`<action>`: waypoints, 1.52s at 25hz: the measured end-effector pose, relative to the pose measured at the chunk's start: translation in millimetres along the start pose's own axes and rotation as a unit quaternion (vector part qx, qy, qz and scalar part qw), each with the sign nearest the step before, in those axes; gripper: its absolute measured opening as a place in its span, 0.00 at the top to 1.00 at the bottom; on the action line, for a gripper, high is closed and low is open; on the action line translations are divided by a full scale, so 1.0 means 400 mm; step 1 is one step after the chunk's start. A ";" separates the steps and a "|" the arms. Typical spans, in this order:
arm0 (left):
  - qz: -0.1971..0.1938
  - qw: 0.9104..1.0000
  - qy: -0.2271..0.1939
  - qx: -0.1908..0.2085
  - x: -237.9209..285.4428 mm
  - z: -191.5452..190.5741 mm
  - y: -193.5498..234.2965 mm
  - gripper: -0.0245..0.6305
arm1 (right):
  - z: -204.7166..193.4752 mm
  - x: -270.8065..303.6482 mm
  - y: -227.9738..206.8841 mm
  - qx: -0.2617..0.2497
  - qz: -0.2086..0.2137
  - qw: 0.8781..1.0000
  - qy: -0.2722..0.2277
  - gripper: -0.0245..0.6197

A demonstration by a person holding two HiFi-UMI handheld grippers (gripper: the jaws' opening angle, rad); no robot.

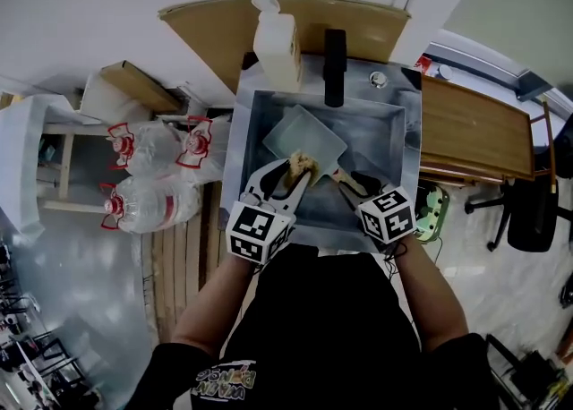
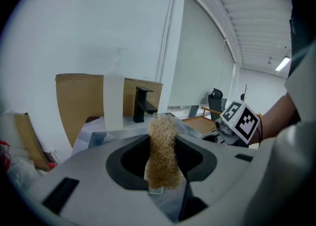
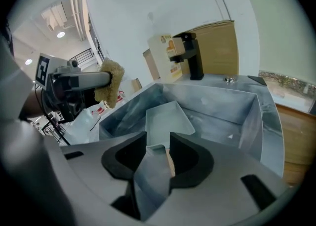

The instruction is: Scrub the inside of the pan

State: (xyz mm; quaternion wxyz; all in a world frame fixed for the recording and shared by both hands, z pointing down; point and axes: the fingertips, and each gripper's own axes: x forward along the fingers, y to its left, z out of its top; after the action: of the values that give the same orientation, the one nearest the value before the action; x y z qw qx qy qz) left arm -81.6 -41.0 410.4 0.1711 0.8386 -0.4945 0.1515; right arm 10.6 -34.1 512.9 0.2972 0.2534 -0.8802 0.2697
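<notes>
A square metal pan (image 1: 303, 138) (image 3: 168, 117) lies tilted in the steel sink (image 1: 240, 131), its handle (image 1: 344, 179) (image 3: 152, 173) pointing toward me. My right gripper (image 1: 351, 183) (image 3: 158, 157) is at the handle. The handle lies between its jaws, which stand apart, and I see no firm press on it. My left gripper (image 1: 291, 174) (image 2: 162, 138) is shut on a tan fibrous scrubber (image 1: 301, 165) (image 2: 162, 153) (image 3: 112, 83), held just above the pan's near corner.
A black faucet (image 1: 334, 64) and a white soap bottle (image 1: 276, 46) stand at the sink's back. Large water bottles (image 1: 148, 175) lie on the floor to the left. A wooden desk (image 1: 470, 131) and an office chair (image 1: 528, 211) are to the right.
</notes>
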 end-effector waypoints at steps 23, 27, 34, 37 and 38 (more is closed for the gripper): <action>-0.059 0.993 0.105 -0.014 0.144 -0.179 0.070 0.74 | -0.163 0.144 -0.072 -0.034 -0.040 0.981 0.185 0.68; -0.063 0.990 0.121 -0.016 0.165 -0.213 0.082 0.74 | -0.182 0.158 -0.085 -0.035 -0.044 0.978 0.203 0.67; -0.069 0.986 0.152 -0.022 0.200 -0.264 0.096 0.74 | -0.215 0.183 -0.093 -0.022 -0.035 0.973 0.226 0.67; -0.073 0.983 0.165 -0.022 0.214 -0.284 0.094 0.74 | -0.223 0.192 -0.100 -0.024 -0.041 0.973 0.228 0.67; -0.075 0.982 0.169 -0.023 0.219 -0.291 0.093 0.74 | -0.226 0.193 -0.102 -0.025 -0.043 0.972 0.230 0.67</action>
State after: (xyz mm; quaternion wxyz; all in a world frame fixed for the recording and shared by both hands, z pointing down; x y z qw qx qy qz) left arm -83.6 -75.3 556.7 0.2826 0.8313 -0.3974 0.2666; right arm 16.7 -29.5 638.4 0.5091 0.2148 -0.7830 0.2856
